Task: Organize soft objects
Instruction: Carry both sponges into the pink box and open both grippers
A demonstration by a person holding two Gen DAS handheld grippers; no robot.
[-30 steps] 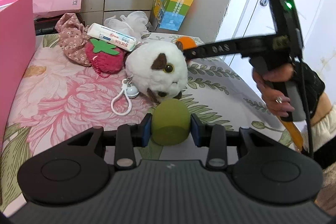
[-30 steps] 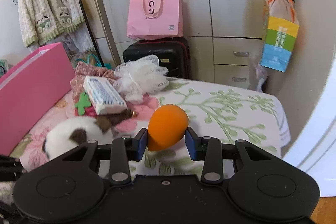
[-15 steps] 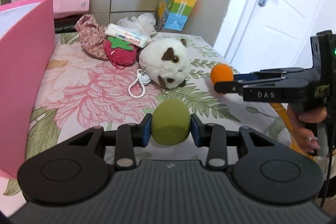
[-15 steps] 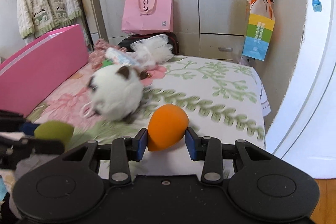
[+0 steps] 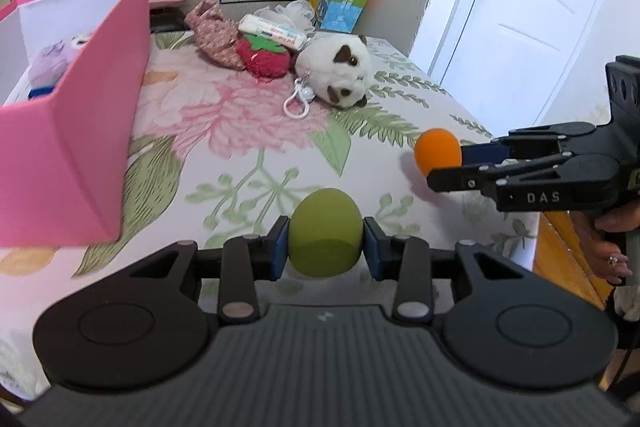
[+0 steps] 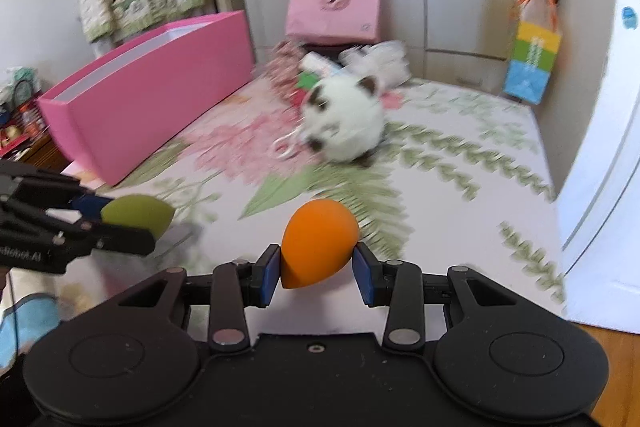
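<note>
My left gripper (image 5: 325, 247) is shut on a green egg-shaped sponge (image 5: 325, 231), held above the near part of the flowered bed. My right gripper (image 6: 318, 267) is shut on an orange egg-shaped sponge (image 6: 318, 241); in the left wrist view the orange sponge (image 5: 437, 150) hangs at the right, over the bed's edge. The green sponge (image 6: 136, 213) shows at the left of the right wrist view. A white plush cat (image 5: 340, 75) with a keyring lies mid-bed. Behind it sit a strawberry plush (image 5: 262, 57), a tissue pack (image 5: 270, 31) and a floral cloth (image 5: 214, 31).
An open pink box (image 5: 80, 131) stands on the bed's left side with plush toys inside. A pink paper bag (image 6: 334, 7) leans on the cupboards behind. A colourful gift bag (image 5: 340, 1) hangs at the wall corner. A white door (image 5: 520, 7) is at the right.
Both grippers have drawn back from the pile toward the bed's near end, each keeping its sponge. The pink box now shows its open top at the left.
</note>
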